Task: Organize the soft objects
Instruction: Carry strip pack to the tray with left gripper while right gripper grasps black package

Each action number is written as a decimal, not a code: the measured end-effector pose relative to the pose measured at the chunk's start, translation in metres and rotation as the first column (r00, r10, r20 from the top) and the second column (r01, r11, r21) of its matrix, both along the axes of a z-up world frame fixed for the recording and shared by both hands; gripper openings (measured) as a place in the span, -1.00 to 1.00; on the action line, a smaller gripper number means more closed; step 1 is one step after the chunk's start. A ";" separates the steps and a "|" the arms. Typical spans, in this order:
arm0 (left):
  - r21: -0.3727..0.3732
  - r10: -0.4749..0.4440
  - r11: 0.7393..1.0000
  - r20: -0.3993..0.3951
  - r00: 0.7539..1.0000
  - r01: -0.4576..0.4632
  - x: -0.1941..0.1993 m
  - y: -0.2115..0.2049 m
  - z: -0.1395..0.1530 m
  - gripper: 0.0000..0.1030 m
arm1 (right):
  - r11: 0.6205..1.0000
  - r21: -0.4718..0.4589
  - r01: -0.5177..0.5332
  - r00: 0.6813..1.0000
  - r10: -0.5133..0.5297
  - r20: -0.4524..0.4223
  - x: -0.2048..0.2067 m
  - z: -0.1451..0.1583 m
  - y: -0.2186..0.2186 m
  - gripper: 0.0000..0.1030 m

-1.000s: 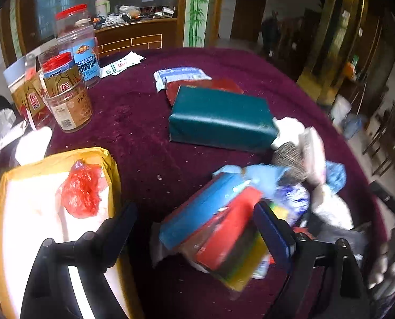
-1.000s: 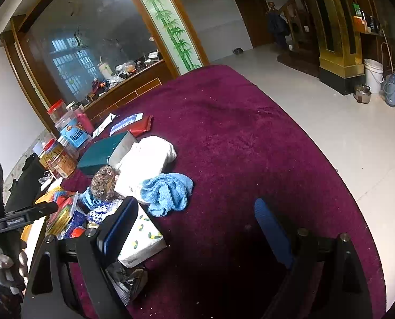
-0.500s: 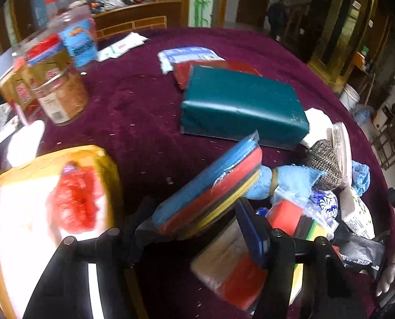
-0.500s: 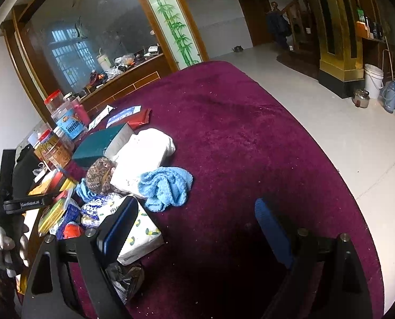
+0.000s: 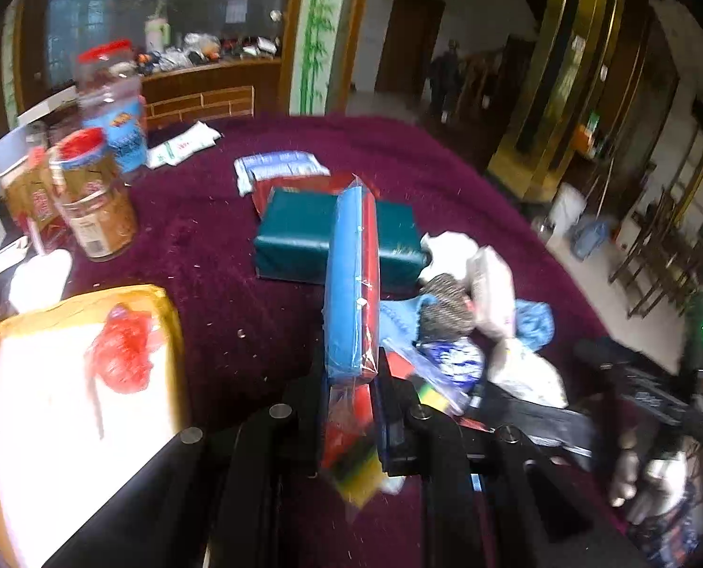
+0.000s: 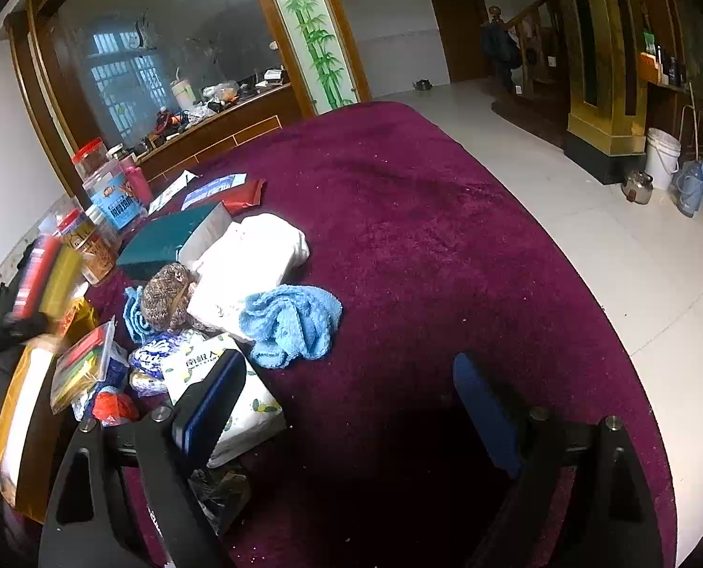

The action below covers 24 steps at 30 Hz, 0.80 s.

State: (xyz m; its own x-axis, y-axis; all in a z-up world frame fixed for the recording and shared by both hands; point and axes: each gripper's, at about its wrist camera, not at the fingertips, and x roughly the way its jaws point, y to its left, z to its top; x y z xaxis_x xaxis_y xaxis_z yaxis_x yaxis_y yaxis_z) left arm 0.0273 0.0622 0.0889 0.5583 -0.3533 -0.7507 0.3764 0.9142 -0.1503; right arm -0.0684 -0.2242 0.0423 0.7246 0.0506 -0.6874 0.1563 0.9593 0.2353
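- The left gripper (image 5: 351,397) clamps a wrapped pack of coloured sponges (image 5: 351,284), held upright on edge above the purple tablecloth (image 6: 446,236).
- A teal box (image 5: 294,236) sits behind it; the soft-goods pile (image 5: 465,322) lies right, a yellow-rimmed tray (image 5: 171,326) left.
- A second ago the pack lay flat between wide jaws, which have just closed.
- The right gripper (image 6: 347,402) is spread wide, empty.

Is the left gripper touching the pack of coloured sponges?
Touching. In the left wrist view the left gripper has just closed, its pads pressing both faces of the sponge pack, which stands upright between them.
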 end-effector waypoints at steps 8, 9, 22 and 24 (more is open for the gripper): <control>-0.102 0.056 0.994 0.113 0.992 -0.045 -0.087 0.058 0.043 -0.70 | 0.999 -0.044 -0.021 1.000 0.021 0.004 -0.001 0.002 0.009 0.72; -0.112 0.065 0.992 0.116 0.991 -0.052 -0.095 0.064 0.044 -0.70 | 0.999 -0.045 -0.020 1.000 0.020 0.006 -0.002 0.002 0.009 0.72; -0.226 0.197 0.960 0.133 0.971 -0.164 -0.180 0.160 0.041 -0.70 | 0.915 -0.098 -0.391 0.915 0.375 -0.151 -0.015 0.012 0.088 0.72; -0.238 0.212 0.955 0.120 0.970 -0.179 -0.183 0.169 0.036 -0.70 | 0.890 -0.155 -0.428 0.897 0.399 -0.189 -0.012 0.007 0.107 0.71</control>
